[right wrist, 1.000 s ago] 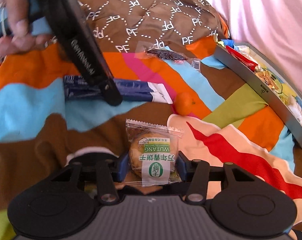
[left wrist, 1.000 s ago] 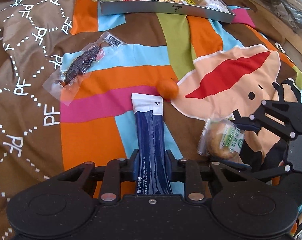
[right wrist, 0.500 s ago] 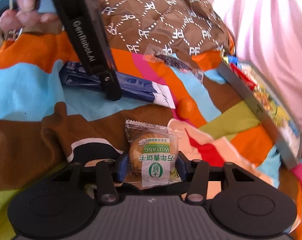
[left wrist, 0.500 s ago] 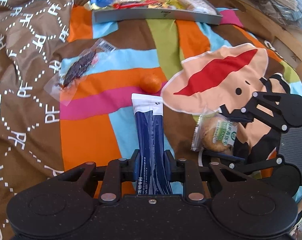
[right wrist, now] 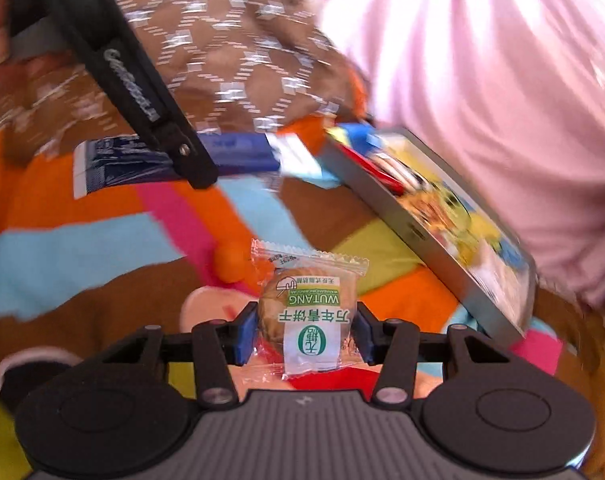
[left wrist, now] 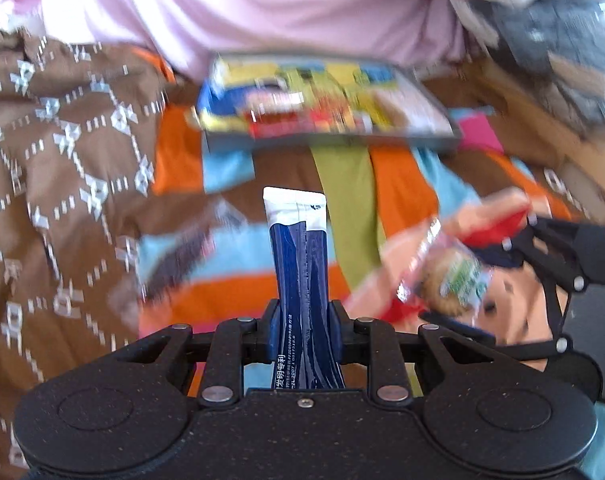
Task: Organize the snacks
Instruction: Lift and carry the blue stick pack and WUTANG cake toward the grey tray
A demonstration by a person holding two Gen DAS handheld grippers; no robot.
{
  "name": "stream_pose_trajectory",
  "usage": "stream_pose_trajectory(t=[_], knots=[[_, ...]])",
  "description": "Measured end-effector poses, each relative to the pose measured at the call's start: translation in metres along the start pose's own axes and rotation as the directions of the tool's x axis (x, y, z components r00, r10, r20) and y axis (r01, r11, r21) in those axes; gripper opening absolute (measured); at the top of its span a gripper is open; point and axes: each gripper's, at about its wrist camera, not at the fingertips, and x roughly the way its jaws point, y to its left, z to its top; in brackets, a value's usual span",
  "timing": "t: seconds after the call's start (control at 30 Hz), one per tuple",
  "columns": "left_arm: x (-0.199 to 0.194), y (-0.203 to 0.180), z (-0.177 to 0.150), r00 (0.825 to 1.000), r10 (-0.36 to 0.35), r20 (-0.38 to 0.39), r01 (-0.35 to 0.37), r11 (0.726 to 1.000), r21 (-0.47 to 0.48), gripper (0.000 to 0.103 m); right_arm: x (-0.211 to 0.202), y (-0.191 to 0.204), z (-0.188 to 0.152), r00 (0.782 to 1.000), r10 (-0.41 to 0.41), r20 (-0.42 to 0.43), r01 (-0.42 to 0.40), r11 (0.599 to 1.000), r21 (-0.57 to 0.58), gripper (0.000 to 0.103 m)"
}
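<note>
My left gripper (left wrist: 304, 328) is shut on a long blue and white sachet (left wrist: 300, 256), lifted above the bedspread and pointing at the grey tray (left wrist: 430, 136) of snack packs. The right gripper (right wrist: 306, 336) is shut on a clear-wrapped round biscuit (right wrist: 308, 312) with green print. In the left wrist view that biscuit (left wrist: 454, 276) and the right gripper (left wrist: 514, 288) hang at the right. From the right wrist camera, the blue sachet (right wrist: 238, 150) and the left gripper (right wrist: 194, 168) show at upper left, close to the tray's (right wrist: 422, 240) near corner. Both views are blurred.
A small orange fruit (right wrist: 230, 266) lies on the colourful striped bedspread (right wrist: 82, 252) just beyond the biscuit. Pink bedding (left wrist: 262, 12) rises behind the tray. A brown patterned quilt (left wrist: 54, 160) covers the left side. Clutter and a wooden edge (left wrist: 542, 128) sit at the far right.
Both grippers have risen and moved forward toward the tray with their snacks. The tray now looks much nearer, and the dark vacuum-packed snack has dropped out of sight.
</note>
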Motion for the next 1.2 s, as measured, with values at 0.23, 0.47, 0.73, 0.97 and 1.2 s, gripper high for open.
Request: stream_pose_trajectory(t=[0.23,0.47,0.73,0.97,1.2], knots=[[0.012,-0.002,0.054,0.989,0.025,0.149,-0.019,0.999,-0.043,0.026,0.021,-0.051,0.015,0.996,-0.087,-0.003,0.087,0.981,0.172,0.053],[0.044,-0.005,0.099,0.962,0.087,0.259,-0.057,0.991,-0.120,0.026,0.046,-0.096,0.025,0.990,-0.138,0.016,0.124,0.927,0.354,0.053],[0.080,-0.012,0.151,0.942,0.075,0.327,-0.049,0.995,-0.088,0.026,0.084,-0.145,0.046,0.969,-0.238,0.060,0.184,0.868,0.462,0.053],[0.112,-0.007,0.171,0.941,0.064,0.333,-0.024,0.992,-0.123,0.027,0.111,-0.169,0.046,0.964,-0.262,0.034,0.208,0.831,0.515,0.054],[0.135,-0.007,0.178,0.946,0.063,0.318,-0.024,0.992,-0.126,0.027,0.128,-0.169,0.032,0.967,-0.254,0.017,0.208,0.826,0.524,0.054]])
